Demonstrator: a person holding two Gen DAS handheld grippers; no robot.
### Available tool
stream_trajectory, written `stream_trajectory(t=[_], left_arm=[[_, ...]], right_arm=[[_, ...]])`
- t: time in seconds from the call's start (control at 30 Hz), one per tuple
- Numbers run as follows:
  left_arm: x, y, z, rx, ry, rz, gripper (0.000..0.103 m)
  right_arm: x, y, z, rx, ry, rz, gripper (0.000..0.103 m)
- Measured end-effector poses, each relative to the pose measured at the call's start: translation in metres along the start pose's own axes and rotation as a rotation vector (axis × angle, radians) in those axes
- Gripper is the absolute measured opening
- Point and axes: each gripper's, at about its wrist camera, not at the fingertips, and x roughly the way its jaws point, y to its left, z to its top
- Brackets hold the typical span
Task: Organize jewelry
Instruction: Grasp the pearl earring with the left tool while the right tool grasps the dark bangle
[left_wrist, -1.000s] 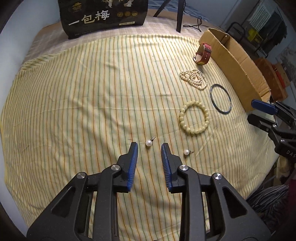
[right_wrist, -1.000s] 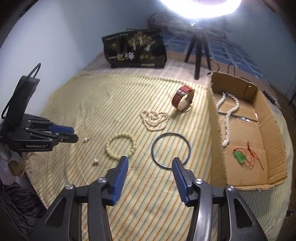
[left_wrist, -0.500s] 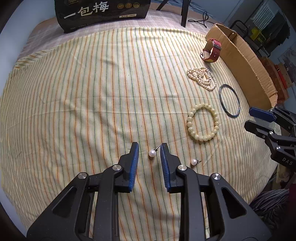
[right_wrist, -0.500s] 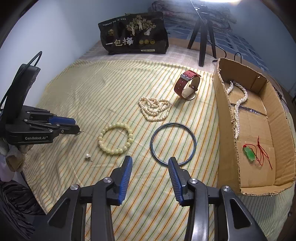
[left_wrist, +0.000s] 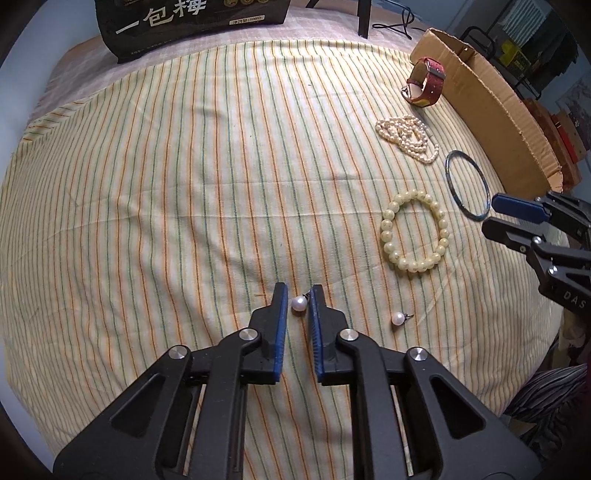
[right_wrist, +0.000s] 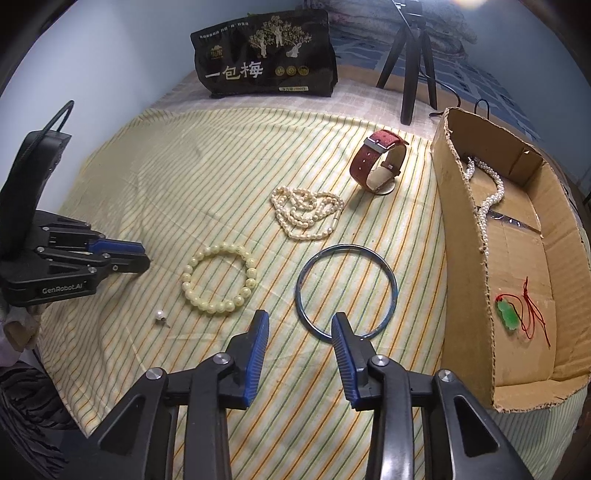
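Note:
My left gripper (left_wrist: 298, 295) has its jaws narrowed around a pearl earring (left_wrist: 299, 304) on the striped cloth; a small gap still shows on the left side. A second pearl earring (left_wrist: 398, 318) lies to its right and also shows in the right wrist view (right_wrist: 160, 315). My right gripper (right_wrist: 300, 325) is open and empty, with its right fingertip over the near rim of the blue metal bangle (right_wrist: 346, 291). A cream bead bracelet (right_wrist: 218, 278), a pearl necklace (right_wrist: 304, 213) and a red-strapped watch (right_wrist: 380, 166) lie beyond.
A cardboard box (right_wrist: 463, 258) at the right holds a pearl strand (right_wrist: 487, 199) and a green pendant on red cord (right_wrist: 508, 314). A black bag (right_wrist: 264, 61) and a tripod (right_wrist: 410, 55) stand at the back. The bed edge is close in front.
My left gripper moved forward over the pearl earring and narrowed its jaws around it. My right gripper moved forward to the bangle's near rim.

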Motion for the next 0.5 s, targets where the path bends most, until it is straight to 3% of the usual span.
stream_trajectory(t=[0.37,0.5], left_arm=[[0.001,-0.002,-0.006,0.009,-0.013,0.017,0.007],[0.001,-0.002,-0.008,0.012,-0.02,0.02,0.007]], right_arm=[[0.034,0.02,0.0,-0.119,0.038,-0.096,0.034],[0.034,0.021,0.001,-0.137,0.024,-0.108,0.019]])
